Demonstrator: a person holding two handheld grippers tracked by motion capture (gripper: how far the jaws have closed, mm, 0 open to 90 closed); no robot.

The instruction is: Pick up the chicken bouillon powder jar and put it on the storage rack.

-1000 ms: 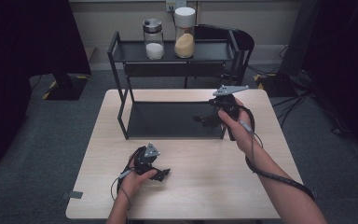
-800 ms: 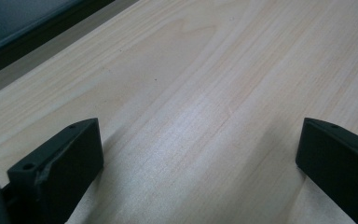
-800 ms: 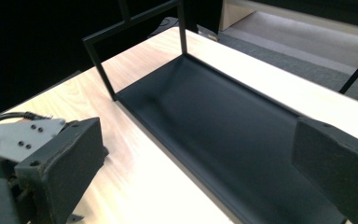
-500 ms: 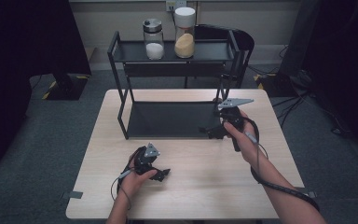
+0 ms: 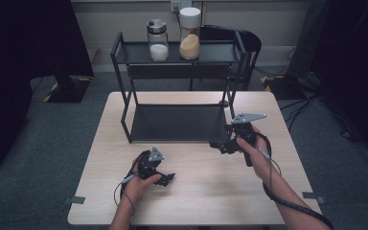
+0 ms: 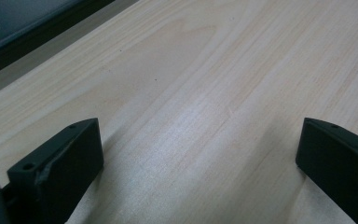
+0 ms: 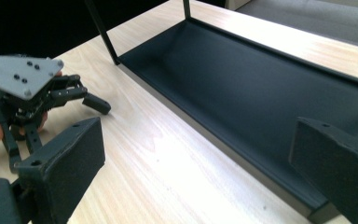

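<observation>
My left gripper rests low over the wooden table near its front edge. Its jaws are open in the left gripper view, with bare wood between them. My right gripper hovers just in front of the right end of a black two-tier rack. In the right gripper view its jaws stand wide open and empty, facing the rack's lower tray. The left gripper shows at that view's left. On the top shelf stand a jar of white powder and a jar of tan powder.
The rack's thin black posts rise from the table's rear half. A dark chair stands behind the rack. Cables trail from both grippers across the table. Grey carpet surrounds the table.
My right gripper has drawn back from the rack's right side toward the person and lower over the table. The left gripper has stayed put.
</observation>
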